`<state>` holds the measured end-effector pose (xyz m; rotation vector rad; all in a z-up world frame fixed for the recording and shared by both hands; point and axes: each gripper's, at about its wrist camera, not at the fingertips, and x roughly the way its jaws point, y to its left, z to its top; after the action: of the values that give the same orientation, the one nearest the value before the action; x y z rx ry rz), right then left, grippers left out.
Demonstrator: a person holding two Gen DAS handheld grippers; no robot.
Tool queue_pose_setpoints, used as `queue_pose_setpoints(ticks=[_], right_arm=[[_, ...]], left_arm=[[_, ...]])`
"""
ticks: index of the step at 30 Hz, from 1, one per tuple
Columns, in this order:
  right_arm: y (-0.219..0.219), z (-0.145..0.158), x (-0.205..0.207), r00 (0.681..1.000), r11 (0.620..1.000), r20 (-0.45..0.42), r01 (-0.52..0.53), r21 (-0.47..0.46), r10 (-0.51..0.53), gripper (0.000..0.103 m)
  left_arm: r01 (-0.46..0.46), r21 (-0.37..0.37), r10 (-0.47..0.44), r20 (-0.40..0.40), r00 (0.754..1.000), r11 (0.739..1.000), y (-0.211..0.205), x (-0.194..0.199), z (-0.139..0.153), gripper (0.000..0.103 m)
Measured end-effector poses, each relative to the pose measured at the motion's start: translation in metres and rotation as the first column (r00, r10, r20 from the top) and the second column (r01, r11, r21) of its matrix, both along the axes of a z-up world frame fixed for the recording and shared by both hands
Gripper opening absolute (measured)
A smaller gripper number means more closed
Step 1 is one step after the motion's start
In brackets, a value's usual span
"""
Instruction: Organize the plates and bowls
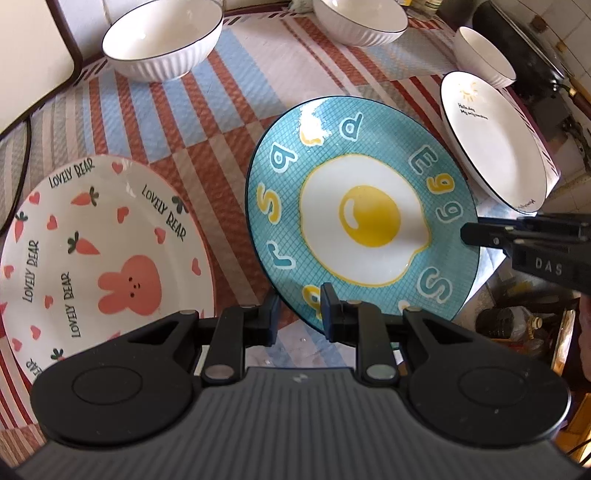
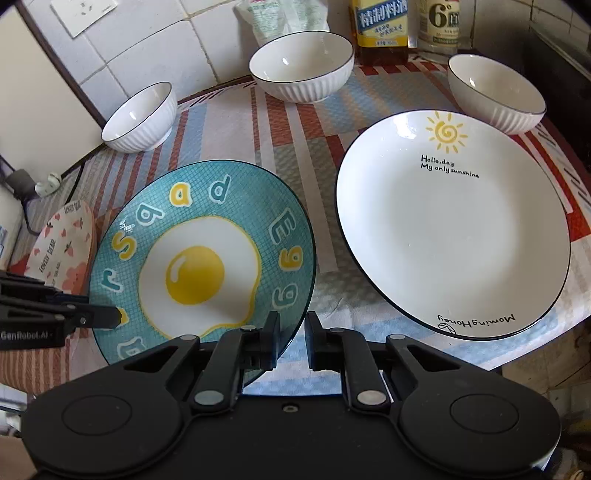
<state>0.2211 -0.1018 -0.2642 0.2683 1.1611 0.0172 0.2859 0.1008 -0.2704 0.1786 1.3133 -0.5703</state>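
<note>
A blue fried-egg plate (image 1: 364,221) is tilted above the striped cloth, held at two edges. My left gripper (image 1: 300,312) straddles its near-left rim, fingers close on it; it shows at the left of the right wrist view (image 2: 110,317). My right gripper (image 2: 291,332) straddles the plate (image 2: 201,266) at its right rim; it enters the left wrist view from the right (image 1: 476,234). A pink rabbit plate (image 1: 99,254) lies left. A white sun plate (image 2: 452,229) lies right. Three white ribbed bowls (image 2: 140,118) (image 2: 301,66) (image 2: 496,94) stand behind.
Oil bottles (image 2: 382,26) and a plastic bag (image 2: 284,16) stand against the tiled wall behind the bowls. A plug and cable (image 2: 37,188) lie at the left. The table edge drops off at the right, past the sun plate.
</note>
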Motion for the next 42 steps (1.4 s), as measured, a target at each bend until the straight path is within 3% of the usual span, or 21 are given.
queue_pose_setpoints(ticks=[6, 8, 12, 20, 25, 28, 34, 42], right_arm=[[0.006, 0.003, 0.001, 1.0, 1.0, -0.011, 0.006, -0.029, -0.006, 0.018], [0.014, 0.009, 0.0, 1.0, 0.996, -0.009, -0.006, -0.086, 0.006, 0.02], [0.022, 0.03, -0.013, 0.997, 0.994, 0.054, -0.053, -0.093, 0.058, 0.032], [0.019, 0.08, -0.047, 0.974, 0.981, 0.14, -0.167, -0.097, 0.179, 0.038], [0.015, 0.109, -0.068, 0.952, 0.966, 0.176, -0.231, -0.118, 0.249, 0.048], [0.015, 0.126, -0.081, 0.936, 0.954, 0.2, -0.266, -0.134, 0.289, 0.058], [0.017, 0.151, -0.101, 0.911, 0.936, 0.222, -0.322, -0.143, 0.348, 0.063], [0.036, 0.185, -0.124, 0.853, 0.899, 0.291, -0.39, -0.198, 0.433, 0.069]], left_arm=[[0.019, 0.103, -0.022, 0.026, 0.999, 0.995, -0.015, -0.009, 0.003, 0.024], [0.023, 0.112, -0.029, 0.046, 0.999, 0.993, -0.017, -0.015, 0.009, 0.027], [0.012, 0.062, -0.016, 0.068, 0.998, 0.998, -0.014, -0.03, 0.031, 0.032], [-0.038, 0.028, 0.033, 0.15, 0.988, 0.999, -0.009, -0.082, 0.086, 0.04], [-0.073, -0.023, 0.076, 0.196, 0.978, 0.997, -0.003, -0.114, 0.118, 0.041], [-0.099, -0.049, 0.107, 0.229, 0.967, 0.994, 0.002, -0.133, 0.135, 0.041], [-0.136, -0.091, 0.157, 0.304, 0.94, 0.987, 0.013, -0.165, 0.166, 0.047], [-0.162, -0.125, 0.199, 0.387, 0.9, 0.979, 0.05, -0.191, 0.196, 0.056]])
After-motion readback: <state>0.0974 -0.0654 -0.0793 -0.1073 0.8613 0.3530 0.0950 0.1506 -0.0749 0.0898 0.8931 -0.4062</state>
